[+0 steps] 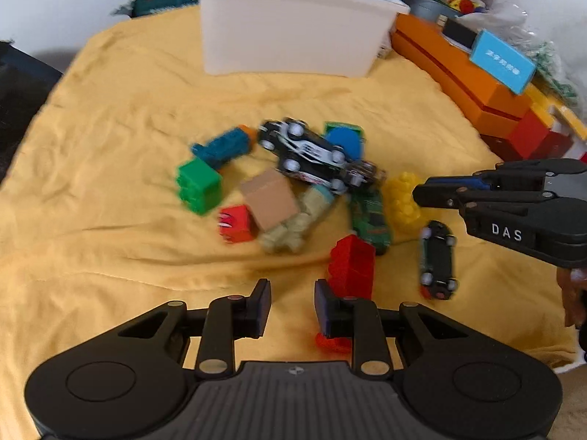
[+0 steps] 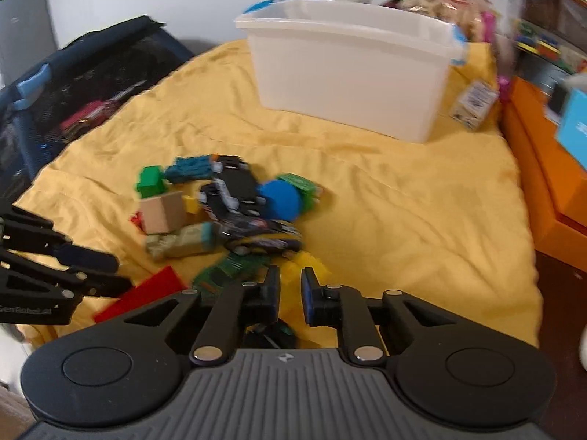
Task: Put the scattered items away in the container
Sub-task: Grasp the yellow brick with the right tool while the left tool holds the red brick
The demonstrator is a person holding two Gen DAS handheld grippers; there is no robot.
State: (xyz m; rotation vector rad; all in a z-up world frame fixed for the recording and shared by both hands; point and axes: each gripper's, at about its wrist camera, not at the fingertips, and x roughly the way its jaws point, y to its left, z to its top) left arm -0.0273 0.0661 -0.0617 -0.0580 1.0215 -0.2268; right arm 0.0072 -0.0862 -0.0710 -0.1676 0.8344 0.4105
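Note:
A pile of toys lies on the yellow cloth [image 1: 110, 146]: a black-and-white toy car [image 1: 312, 154], a green brick [image 1: 200, 185], a teal toy [image 1: 223, 146], a cardboard cube [image 1: 269, 198], a red brick [image 1: 352, 264], a yellow brick [image 1: 403, 198], a small dark car [image 1: 438, 260]. The white container [image 1: 293, 29] stands behind; it also shows in the right wrist view [image 2: 348, 66]. My left gripper [image 1: 292, 304] is open and empty, low before the pile, its right finger against the red brick. My right gripper [image 2: 290, 289] is open and empty above the yellow brick [image 2: 304, 264].
Orange boxes [image 1: 458, 69] and red blocks line the right side. A dark mesh bin [image 2: 73, 84] stands at the left. A small carton [image 2: 473, 104] lies right of the container. Shelves of toys stand behind.

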